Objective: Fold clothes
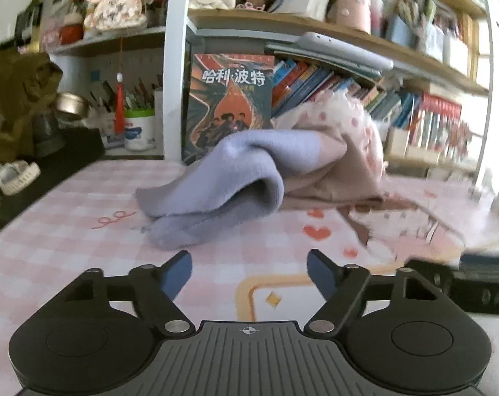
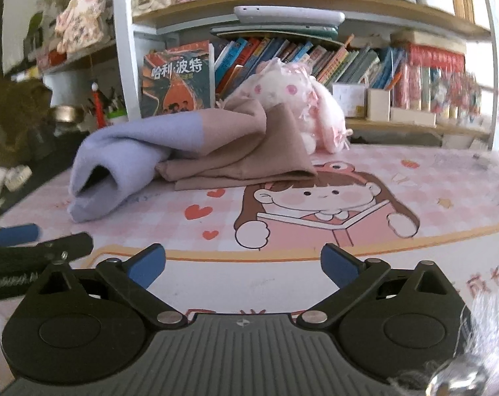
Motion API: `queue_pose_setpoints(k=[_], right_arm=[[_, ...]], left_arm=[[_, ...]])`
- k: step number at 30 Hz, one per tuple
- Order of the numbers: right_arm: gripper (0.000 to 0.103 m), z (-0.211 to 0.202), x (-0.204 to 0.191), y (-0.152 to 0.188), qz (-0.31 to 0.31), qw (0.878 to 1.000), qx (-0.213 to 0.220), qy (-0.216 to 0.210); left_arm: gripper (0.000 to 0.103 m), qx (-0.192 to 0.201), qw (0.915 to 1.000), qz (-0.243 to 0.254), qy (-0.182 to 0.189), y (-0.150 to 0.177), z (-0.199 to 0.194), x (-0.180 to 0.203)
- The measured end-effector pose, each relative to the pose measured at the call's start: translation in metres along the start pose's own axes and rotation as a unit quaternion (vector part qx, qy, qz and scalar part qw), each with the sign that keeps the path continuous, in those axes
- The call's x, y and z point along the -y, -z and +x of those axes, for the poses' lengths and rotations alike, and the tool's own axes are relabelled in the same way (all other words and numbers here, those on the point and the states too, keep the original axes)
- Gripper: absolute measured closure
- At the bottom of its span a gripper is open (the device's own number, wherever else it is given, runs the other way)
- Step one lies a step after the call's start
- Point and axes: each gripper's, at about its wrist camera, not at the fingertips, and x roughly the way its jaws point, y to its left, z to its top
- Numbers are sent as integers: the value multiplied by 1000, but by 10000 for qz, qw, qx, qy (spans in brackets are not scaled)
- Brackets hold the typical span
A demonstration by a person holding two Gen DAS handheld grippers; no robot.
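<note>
Currently both grippers, left (image 1: 249,272) and right (image 2: 243,265), gape empty; garment (image 2: 170,151) at 11 o'clock looks soft, floppy — pinch lilac cuff (image 2: 94,181).

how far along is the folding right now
Barely started, it seems. Nothing looks folded: the lavender and tan knit garment lies crumpled on the pink checked cartoon table mat, with the white pink-dotted frilly garment bunched behind it. Nothing is in hand: left gripper and right gripper are open and empty. All folding remains.
</note>
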Motion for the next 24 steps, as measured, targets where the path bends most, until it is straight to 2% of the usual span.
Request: queue_pose_setpoints(k=[2, 4, 6, 12, 13, 14, 15, 16, 17, 18, 20, 22, 24], right_arm=[[6, 2, 7, 0, 231, 9997, -58, -89], [19, 6, 12, -1, 407, 9989, -149, -161], [28, 8, 16, 0, 534, 9980, -227, -259], [69, 12, 18, 0, 594, 9957, -366, -606], [75, 12, 19, 0, 597, 9950, -386, -700], [77, 13, 19, 0, 600, 9942, -409, -788], [80, 13, 19, 0, 601, 9934, -433, -874], [80, 13, 19, 0, 596, 9928, -459, -932], [80, 12, 19, 0, 586, 9924, -486, -965], [80, 11, 19, 1, 578, 9922, -503, -985], [80, 10, 20, 0, 590, 9915, -510, -1043], [78, 7, 21, -1, 670, 9901, -506, -1125], [77, 3, 19, -3, 687, 9898, -461, -1160]], left_arm=[[29, -42, 9999, -13, 145, -9, 10, 2], [29, -57, 9997, 202, 139, -19, 23, 10], [29, -101, 9989, 451, 4, -26, 37, 18], [29, -232, 9910, 1130, -678, -40, 81, 29], [37, -209, 9881, 1259, -859, -40, 87, 29], [52, -203, 9874, 1269, -923, -41, 90, 25], [61, -197, 9869, 1271, -977, -42, 94, 21], [76, -209, 9891, 1130, -922, -45, 95, 15], [86, -239, 9920, 946, -804, -48, 93, 9], [87, -270, 9944, 759, -681, -51, 91, 3], [89, -168, 9995, 246, 45, -62, 73, -3], [89, -58, 9965, -274, 788, -73, 55, -8], [89, 133, 9853, -702, 1551, -85, 32, -9]])
